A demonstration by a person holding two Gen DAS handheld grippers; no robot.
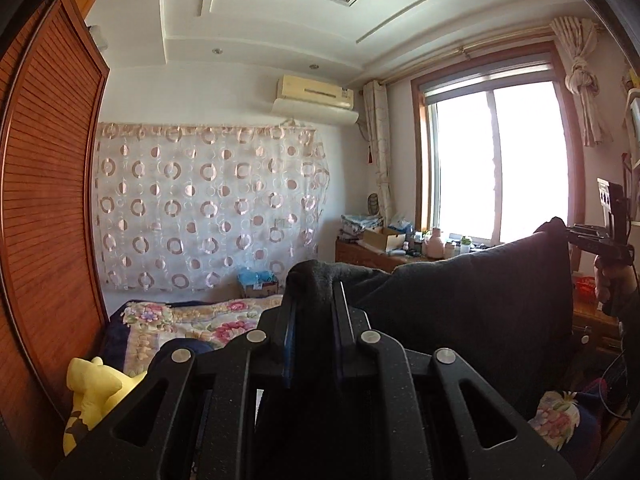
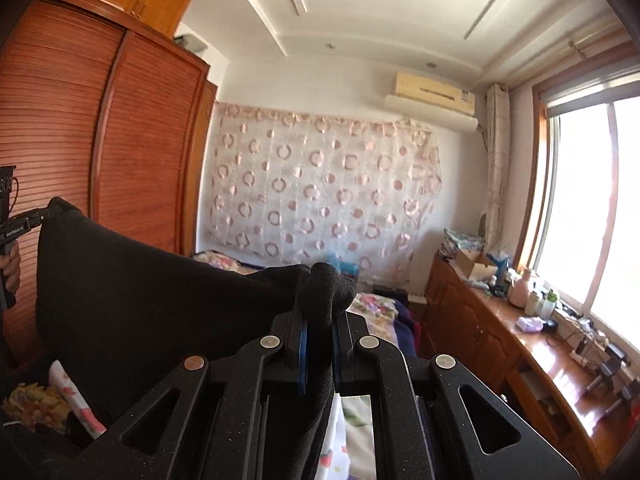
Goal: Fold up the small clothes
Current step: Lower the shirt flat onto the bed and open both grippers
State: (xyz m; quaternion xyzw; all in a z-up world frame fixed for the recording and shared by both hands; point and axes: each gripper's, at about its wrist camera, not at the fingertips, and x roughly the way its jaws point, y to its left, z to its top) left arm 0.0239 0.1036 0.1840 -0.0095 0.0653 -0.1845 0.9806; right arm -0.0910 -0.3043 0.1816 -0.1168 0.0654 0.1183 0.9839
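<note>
Fabric fills the near half of the left wrist view: a dark garment [image 1: 460, 300] hangs stretched in the air above the bed, its top edge sagging between two pinched corners. The left gripper [image 1: 314, 300] has its fingers closed together on one bunched corner, which pokes up just past the tips. At the far right the right gripper [image 1: 570, 234] clamps the other corner, with the person's right hand [image 1: 612, 280] on its handle. Below and to the left lies a floral quilt [image 1: 200, 320] with a yellow plush toy [image 1: 96, 392] near the louvred wardrobe [image 1: 48, 200]. Far behind hang a circle-patterned curtain [image 1: 208, 204] and an air conditioner [image 1: 316, 96], with a bright window [image 1: 496, 168] to the right. In the right wrist view the same garment [image 2: 160, 300] spreads from centre to left, held clear of the bedding. The right gripper [image 2: 322, 300] is shut tight on a knob of cloth that rises between its fingers. At the far left edge the left gripper [image 2: 44, 214] grips the opposite corner, its left hand [image 2: 12, 268] partly cut off by the frame. A cluttered wooden dresser [image 2: 500, 344] runs along the right, under the window [image 2: 592, 200].
</note>
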